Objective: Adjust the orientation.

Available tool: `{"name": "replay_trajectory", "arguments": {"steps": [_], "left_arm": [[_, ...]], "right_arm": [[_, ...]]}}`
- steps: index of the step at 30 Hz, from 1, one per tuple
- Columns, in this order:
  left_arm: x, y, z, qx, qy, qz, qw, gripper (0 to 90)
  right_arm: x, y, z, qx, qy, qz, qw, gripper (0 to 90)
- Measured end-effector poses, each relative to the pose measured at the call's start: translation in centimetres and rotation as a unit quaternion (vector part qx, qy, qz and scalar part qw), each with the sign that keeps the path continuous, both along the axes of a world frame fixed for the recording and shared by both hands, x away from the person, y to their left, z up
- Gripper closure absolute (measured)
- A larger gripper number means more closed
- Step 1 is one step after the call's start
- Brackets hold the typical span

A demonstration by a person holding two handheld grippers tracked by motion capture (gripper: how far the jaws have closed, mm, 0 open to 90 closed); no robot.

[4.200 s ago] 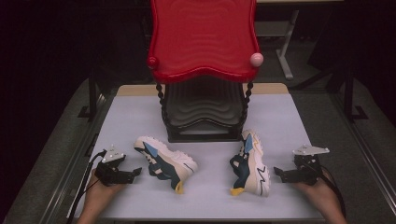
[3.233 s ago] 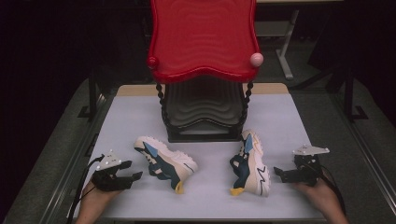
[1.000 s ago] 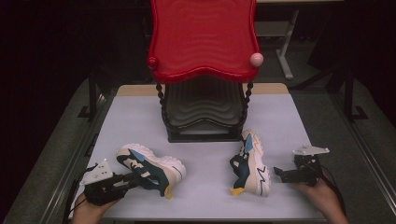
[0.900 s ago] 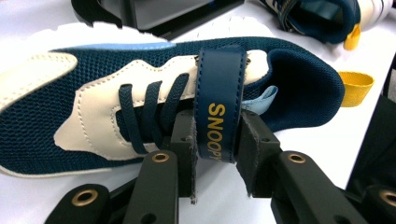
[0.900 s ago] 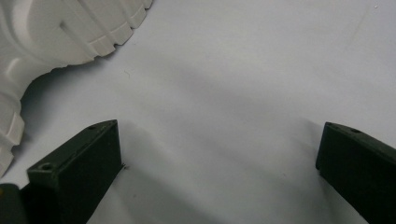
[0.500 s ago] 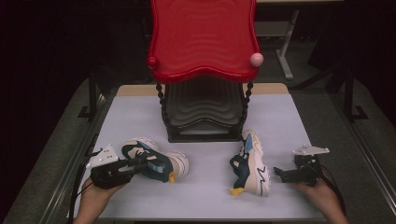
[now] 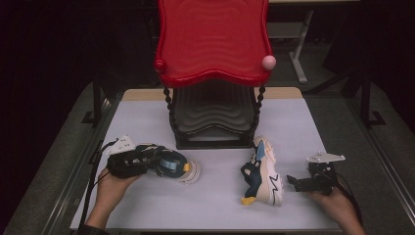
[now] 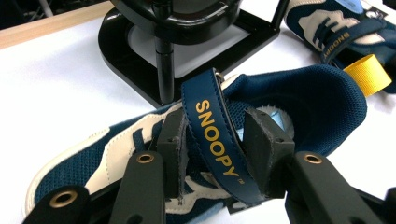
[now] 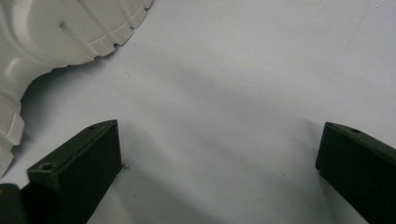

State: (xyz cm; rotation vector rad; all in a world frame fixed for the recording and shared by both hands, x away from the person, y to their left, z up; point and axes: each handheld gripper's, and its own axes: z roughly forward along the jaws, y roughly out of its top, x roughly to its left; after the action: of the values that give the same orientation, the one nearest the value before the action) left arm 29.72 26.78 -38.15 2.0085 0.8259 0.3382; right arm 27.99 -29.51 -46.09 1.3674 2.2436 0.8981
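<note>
Left shoe's (image 8: 187, 154) toe perhaps cropped

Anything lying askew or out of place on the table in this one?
Yes. The right shoe lies tipped on its side, its white sole turned toward the open right tool. The left shoe stands on its sole, its SNOOPY strap between the left tool's pads, whose jaws have just been opening. The shoe rack stands upright.

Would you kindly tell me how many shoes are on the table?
2: one shoe at the left, at the left gripper; the other at the right, lying on its side.
</note>
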Motion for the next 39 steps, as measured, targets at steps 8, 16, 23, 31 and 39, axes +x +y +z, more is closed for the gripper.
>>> {"name": "replay_trajectory", "arguments": {"steps": [8,16,23,31,39], "left_arm": [[2.0,-0.4,-0.1,-0.005,-0.005,0.013,0.9999,59.5],[1.8,-1.3,0.9,-0.002,-0.03,0.01,0.9995,56.6],[0.2,-4.3,3.0,-0.024,-0.057,-0.043,0.9971,55.8],[0.2,-8.5,2.3,-0.014,-0.044,-0.093,0.9945,54.7],[0.6,-9.7,0.9,0.015,-0.042,-0.103,0.9937,64.9]], "right_arm": [[0.0,0.0,0.0,0.0,0.0,0.0,1.0,0.0],[0.0,0.0,0.0,0.0,0.0,0.0,1.0,0.0],[0.0,0.0,0.0,0.0,0.0,0.0,1.0,0.0],[0.0,0.0,0.0,0.0,0.0,0.0,1.0,0.0],[0.0,0.0,0.0,0.0,0.0,0.0,1.0,0.0]]}}
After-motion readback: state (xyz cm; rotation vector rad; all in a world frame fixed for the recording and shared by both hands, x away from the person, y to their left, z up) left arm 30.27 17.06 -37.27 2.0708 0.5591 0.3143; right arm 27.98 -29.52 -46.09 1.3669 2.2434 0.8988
